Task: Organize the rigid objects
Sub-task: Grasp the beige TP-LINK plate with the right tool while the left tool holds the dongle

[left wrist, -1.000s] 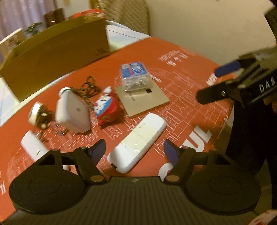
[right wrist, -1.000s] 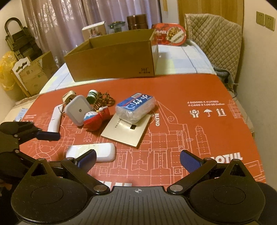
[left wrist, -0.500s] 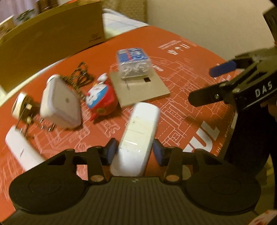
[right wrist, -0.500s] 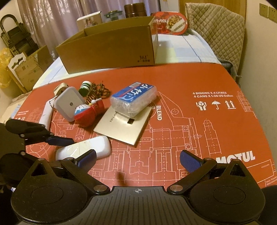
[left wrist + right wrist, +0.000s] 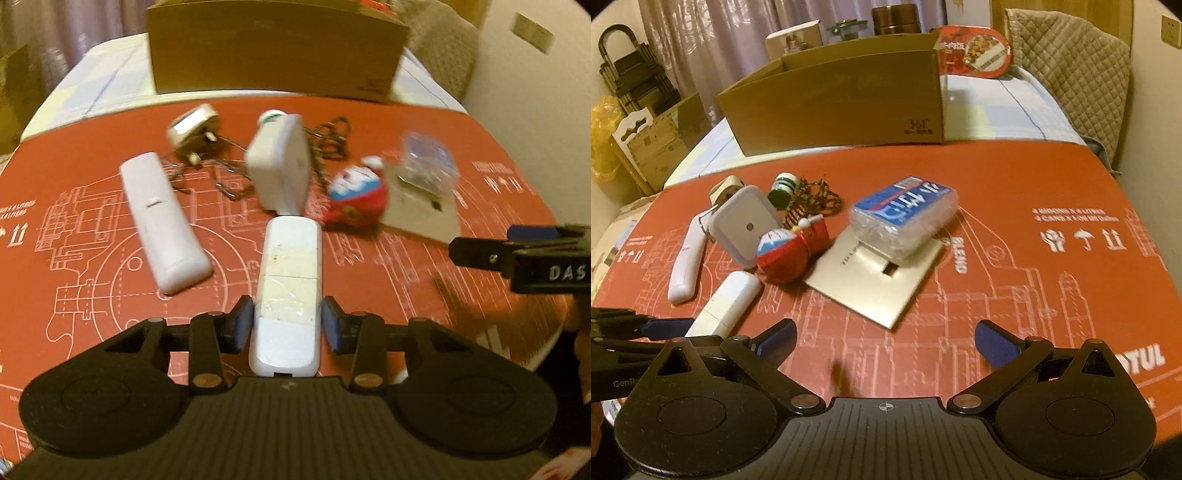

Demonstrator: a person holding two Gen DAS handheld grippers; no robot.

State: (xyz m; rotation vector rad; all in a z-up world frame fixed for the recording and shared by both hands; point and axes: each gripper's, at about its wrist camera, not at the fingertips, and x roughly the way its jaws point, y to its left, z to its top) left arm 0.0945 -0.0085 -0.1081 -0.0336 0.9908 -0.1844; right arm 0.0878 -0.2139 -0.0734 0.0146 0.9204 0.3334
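Note:
On the red printed mat point(image 5: 1015, 229) lies a white taped dongle point(image 5: 290, 266), lengthwise between the fingers of my left gripper point(image 5: 287, 325). The jaws are closing and both blue pads touch its sides near the rear end. In the right wrist view the same dongle point(image 5: 726, 302) lies at the lower left. My right gripper point(image 5: 886, 339) hangs open over bare mat, with nothing between its fingers. A second white stick point(image 5: 162, 221), a white square device point(image 5: 282, 170), a red round toy point(image 5: 356, 199) and a clear blue-labelled box point(image 5: 905, 214) on a beige card point(image 5: 875, 284) lie farther back.
An open cardboard box point(image 5: 834, 103) stands beyond the mat's far edge. A plug point(image 5: 192, 129), a dark chain point(image 5: 812, 199) and a small green-and-white bottle point(image 5: 783, 186) crowd behind the white square device. The mat's right half point(image 5: 1052, 295) holds only print.
My left gripper rolled and closed its jaws onto the white taped dongle, which now points straight ahead. The right gripper sank closer to the mat, still open.

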